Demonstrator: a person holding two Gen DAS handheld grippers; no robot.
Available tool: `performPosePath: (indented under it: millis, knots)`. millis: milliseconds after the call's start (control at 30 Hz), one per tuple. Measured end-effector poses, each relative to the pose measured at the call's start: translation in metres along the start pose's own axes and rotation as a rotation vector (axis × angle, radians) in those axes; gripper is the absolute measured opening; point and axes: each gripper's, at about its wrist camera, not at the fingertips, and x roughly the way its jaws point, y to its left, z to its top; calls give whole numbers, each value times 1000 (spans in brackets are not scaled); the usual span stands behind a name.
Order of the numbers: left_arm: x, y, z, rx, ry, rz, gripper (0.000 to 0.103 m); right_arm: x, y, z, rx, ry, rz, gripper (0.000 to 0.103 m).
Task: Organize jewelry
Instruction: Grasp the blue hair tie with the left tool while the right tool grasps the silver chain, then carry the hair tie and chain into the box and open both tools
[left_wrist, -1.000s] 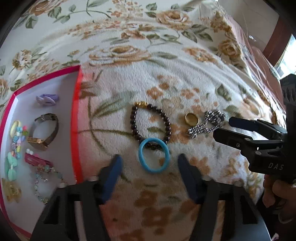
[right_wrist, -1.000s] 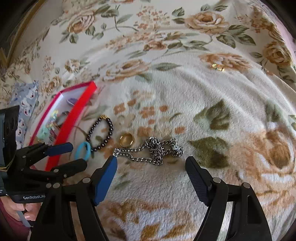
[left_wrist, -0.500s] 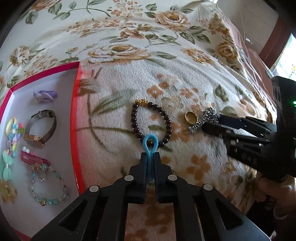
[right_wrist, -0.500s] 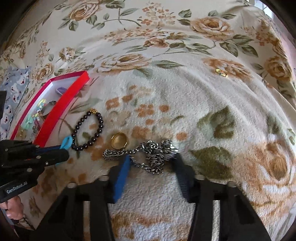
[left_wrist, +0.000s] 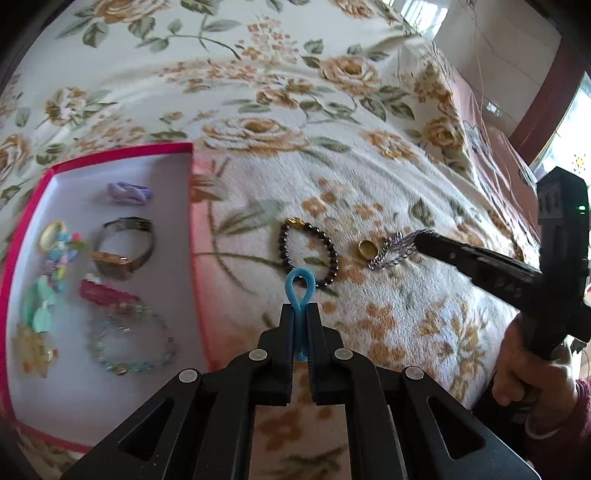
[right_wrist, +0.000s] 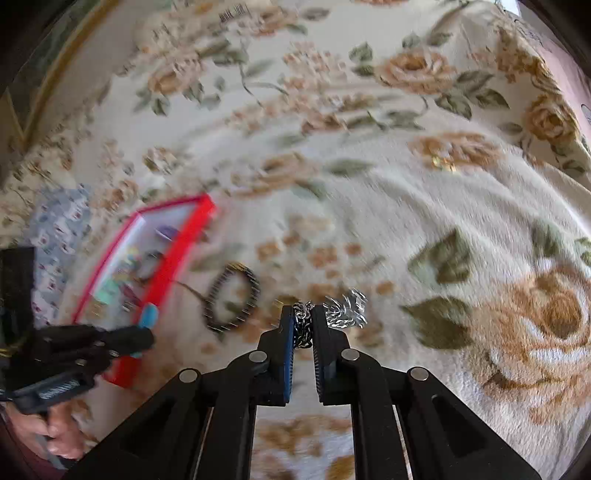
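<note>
Left wrist: left gripper (left_wrist: 300, 314) pinches blue band (left_wrist: 300, 286), gold ring (left_wrist: 367, 249) visible | right wrist: right gripper (right_wrist: 303, 325) closing on chain (right_wrist: 345, 308)

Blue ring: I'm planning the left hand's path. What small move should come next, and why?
Probably carry it left over the red tray wall. The left gripper is shut on the blue ring, pinched into a loop, and the tray already holds other jewelry. The right gripper is closing on the chain.
</note>
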Motion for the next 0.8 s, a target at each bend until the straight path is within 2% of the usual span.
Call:
performPosePath:
  millis: [367,600,800]
  knots:
    - [-70,30,-21,-52,-98,34,5,-46,52,27,-40,-130,135,9]
    - [-99,54,-37,-86,-126,84,5,-52,96,31,-106,-138,219,9]
    - [-115,79,-49,-134,-124,134,5,-41,134,26,-161,-103,292,9]
